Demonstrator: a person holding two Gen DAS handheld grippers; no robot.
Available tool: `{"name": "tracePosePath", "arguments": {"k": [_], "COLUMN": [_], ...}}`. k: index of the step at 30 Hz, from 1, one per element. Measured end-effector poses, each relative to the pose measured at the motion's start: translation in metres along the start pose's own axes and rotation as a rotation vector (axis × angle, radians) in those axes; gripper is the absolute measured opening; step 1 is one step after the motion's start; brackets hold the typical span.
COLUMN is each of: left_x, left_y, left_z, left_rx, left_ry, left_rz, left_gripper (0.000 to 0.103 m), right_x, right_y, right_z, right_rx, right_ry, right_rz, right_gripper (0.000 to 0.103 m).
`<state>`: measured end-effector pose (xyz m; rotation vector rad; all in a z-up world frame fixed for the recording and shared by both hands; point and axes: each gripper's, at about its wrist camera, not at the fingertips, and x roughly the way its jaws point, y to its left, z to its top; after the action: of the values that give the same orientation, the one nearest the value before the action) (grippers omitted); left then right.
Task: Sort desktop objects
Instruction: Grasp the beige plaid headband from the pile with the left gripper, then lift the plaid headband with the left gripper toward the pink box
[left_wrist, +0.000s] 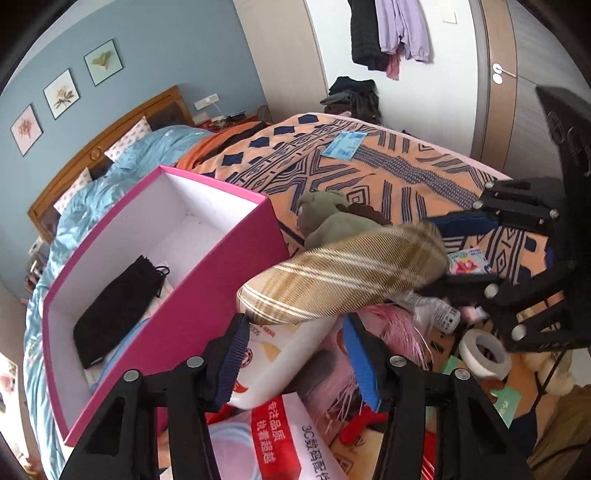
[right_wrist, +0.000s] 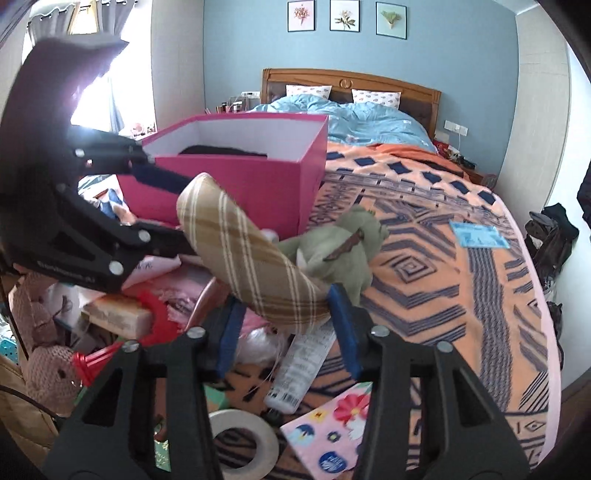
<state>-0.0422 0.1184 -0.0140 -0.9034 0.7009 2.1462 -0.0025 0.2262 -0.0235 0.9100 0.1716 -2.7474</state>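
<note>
A tan plaid pouch hangs in the air between my two grippers, over a pile of clutter on the bed. My left gripper is open, with one end of the pouch just ahead of its fingertips. My right gripper is closed on the other end of the pouch. The right gripper also shows at the right of the left wrist view. A pink box with a black pouch inside stands to the left; it also shows in the right wrist view.
A green plush toy lies beyond the pouch. Under the grippers lie a tape roll, a white tube, a red comb, a sticker sheet and packaged goods. A blue packet lies on the patterned blanket.
</note>
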Motion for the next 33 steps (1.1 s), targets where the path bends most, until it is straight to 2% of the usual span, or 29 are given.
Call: {"name": "tracePosePath", "arguments": {"k": [3, 8, 14, 19, 21, 25, 27, 33], "left_x": [-0.006, -0.02, -0.047, -0.055, -0.054, -0.04, -0.031, -0.01], "left_y": [0.007, 0.02, 0.031, 0.047, 0.053, 0.072, 0.079, 0.092], "left_z": [0.001, -0.001, -0.008, -0.019, -0.024, -0.036, -0.042, -0.053], "left_rx": [-0.025, -0.082, -0.144, -0.219, -0.249, -0.338, -0.375, -0.457], "left_ry": [-0.027, -0.06, -0.115, -0.118, -0.116, -0.057, -0.021, 0.047], "left_rz": [-0.019, -0.073, -0.123, -0.169, -0.168, -0.169, -0.173, -0.18], "left_gripper": [0.051, 0.047, 0.047, 0.047, 0.047, 0.046, 0.037, 0.034], "right_x": [-0.007, -0.021, -0.041, -0.043, -0.036, -0.009, 0.01, 0.06], "right_y": [-0.003, -0.009, -0.009, -0.004, -0.006, 0.0, 0.004, 0.006], "right_z": [0.014, 0.032, 0.062, 0.089, 0.102, 0.116, 0.121, 0.125], "right_rx": [-0.026, -0.034, -0.066, -0.101, -0.091, -0.098, -0.108, -0.072], "right_ry": [-0.016, -0.041, -0.091, -0.103, -0.085, -0.023, 0.017, 0.114], "right_rz": [0.003, 0.031, 0.072, 0.126, 0.174, 0.234, 0.258, 0.301], "right_gripper": [0.038, 0.037, 0.034, 0.033, 0.032, 0.031, 0.031, 0.031]}}
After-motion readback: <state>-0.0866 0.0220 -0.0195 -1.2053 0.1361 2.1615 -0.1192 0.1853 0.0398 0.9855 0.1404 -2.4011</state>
